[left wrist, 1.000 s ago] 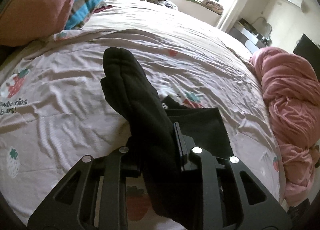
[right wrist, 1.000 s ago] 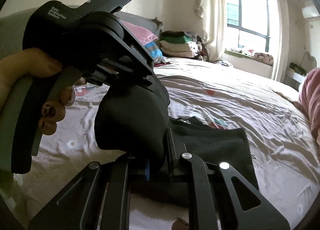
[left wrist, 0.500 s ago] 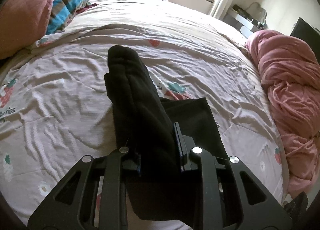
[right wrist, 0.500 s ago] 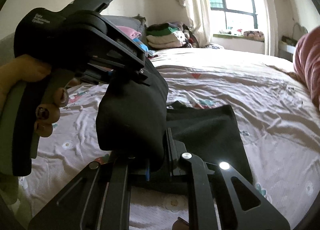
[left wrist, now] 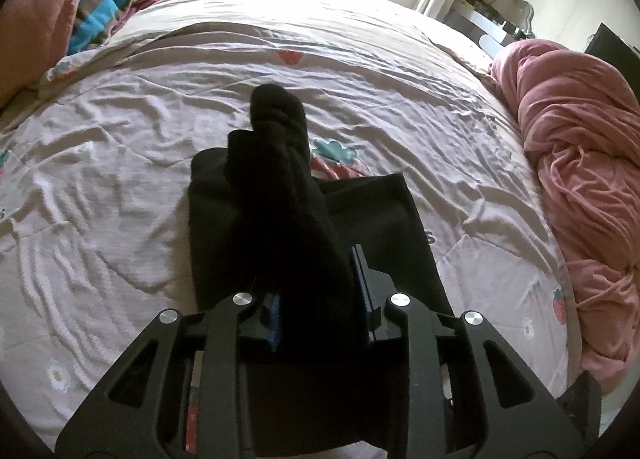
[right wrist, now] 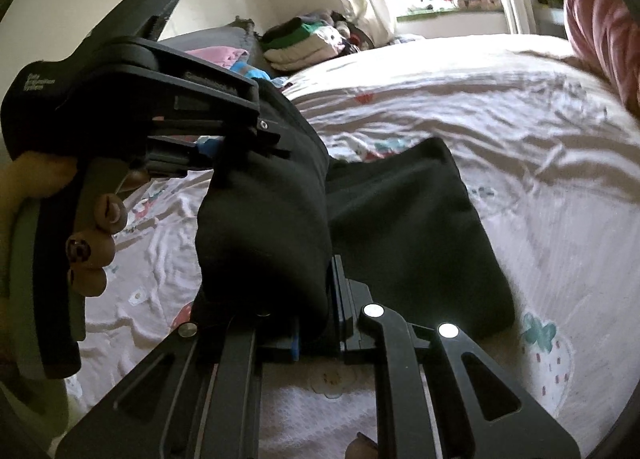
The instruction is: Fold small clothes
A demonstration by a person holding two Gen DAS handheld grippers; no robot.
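Left wrist: left tool (left wrist: 318, 299) opening around black garment (left wrist: 288, 195); right tool (right wrist: 316, 323) clamped on it.

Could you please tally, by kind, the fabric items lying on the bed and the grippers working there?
Black garment: 1
Pink blanket heap: 1
Pink cushion: 1
Blue striped cloth: 1
Stack of folded clothes: 1
Grippers: 2, the left gripper, jaws opening with the garment between them, and the right gripper
Total: 7
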